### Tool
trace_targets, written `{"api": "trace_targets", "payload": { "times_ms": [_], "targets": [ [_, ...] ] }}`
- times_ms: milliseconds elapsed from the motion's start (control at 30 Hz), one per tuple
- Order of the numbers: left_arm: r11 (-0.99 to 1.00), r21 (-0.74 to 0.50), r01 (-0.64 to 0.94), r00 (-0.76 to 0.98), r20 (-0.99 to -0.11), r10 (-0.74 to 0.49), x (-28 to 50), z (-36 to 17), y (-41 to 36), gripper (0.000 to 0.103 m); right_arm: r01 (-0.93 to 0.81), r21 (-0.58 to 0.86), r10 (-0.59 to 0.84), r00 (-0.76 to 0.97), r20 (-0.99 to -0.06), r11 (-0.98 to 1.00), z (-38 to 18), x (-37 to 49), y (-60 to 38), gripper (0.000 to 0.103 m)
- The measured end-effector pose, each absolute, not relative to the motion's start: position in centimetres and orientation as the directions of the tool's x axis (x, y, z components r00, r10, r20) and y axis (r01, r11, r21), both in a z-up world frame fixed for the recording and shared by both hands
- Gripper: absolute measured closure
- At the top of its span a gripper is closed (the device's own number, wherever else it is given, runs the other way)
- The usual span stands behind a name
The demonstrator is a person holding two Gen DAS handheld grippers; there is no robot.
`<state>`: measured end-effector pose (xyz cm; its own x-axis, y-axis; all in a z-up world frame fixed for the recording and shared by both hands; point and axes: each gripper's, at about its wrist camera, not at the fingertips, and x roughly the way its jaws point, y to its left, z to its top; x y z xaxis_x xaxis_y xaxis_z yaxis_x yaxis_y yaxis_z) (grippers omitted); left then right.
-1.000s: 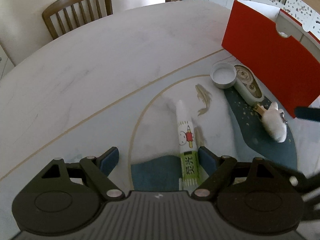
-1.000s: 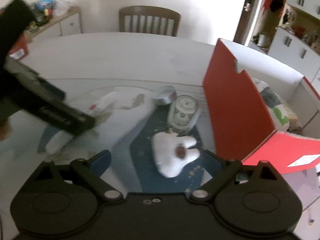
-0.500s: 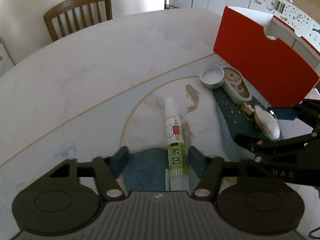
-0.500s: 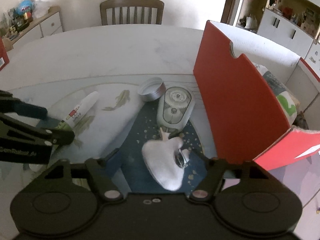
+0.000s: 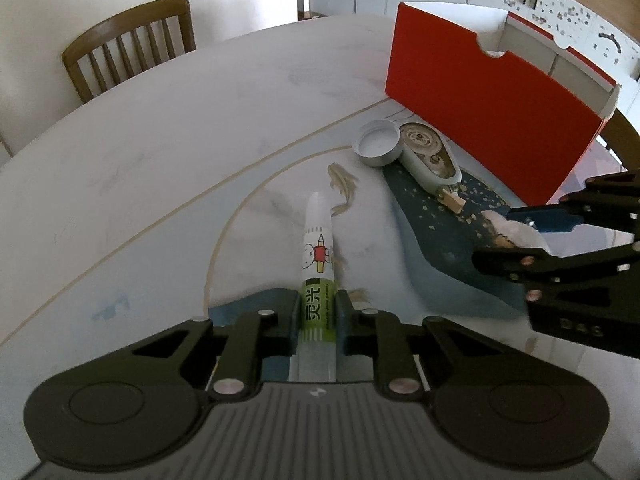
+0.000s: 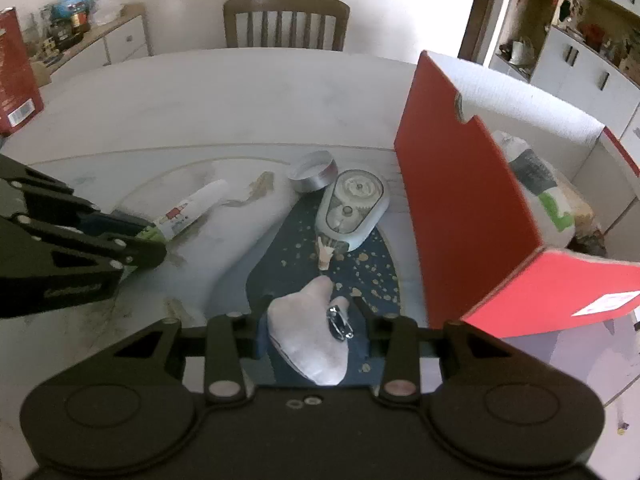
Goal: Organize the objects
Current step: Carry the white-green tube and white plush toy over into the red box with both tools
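My left gripper is shut on the green-labelled end of a white glue stick, which points away from me over the table mat. In the right wrist view the same glue stick sticks out of the left gripper. My right gripper has a white plush toy with a metal clasp between its pads. Its jaws are still closing and both pads touch the toy's sides. The left wrist view shows the plush toy pinched in the right gripper.
A tall red open box stands at the right with a bag inside. A correction tape dispenser and a round tin lid lie on the mat beside it. A wooden chair stands behind the table.
Both grippers went from wide open to closed in: the left onto the glue stick, the right against the plush toy. The right gripper came into the left wrist view.
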<state>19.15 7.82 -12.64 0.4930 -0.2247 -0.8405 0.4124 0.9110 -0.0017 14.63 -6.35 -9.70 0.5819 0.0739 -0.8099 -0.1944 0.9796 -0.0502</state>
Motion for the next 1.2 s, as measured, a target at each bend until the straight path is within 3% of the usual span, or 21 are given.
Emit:
{"api": "trace_targets", "payload": {
  "times_ms": [633,1200],
  "targets": [
    [0.942,-0.084,0.325,0.528,-0.81,-0.254,14.8,-7.6,7.6,0.087,-0.321,-0.009,0.206,0.629,-0.75,0.947,-0.7,10.0,-11.5,0.065],
    [0.966,-0.094,0.241,0.605,-0.763,-0.225,15.5,-1.2,-1.5,0.087,-0.387,-0.035,0.265,0.692,-0.671,0.921,2.4,13.9,-23.9,0.065]
  ]
}}
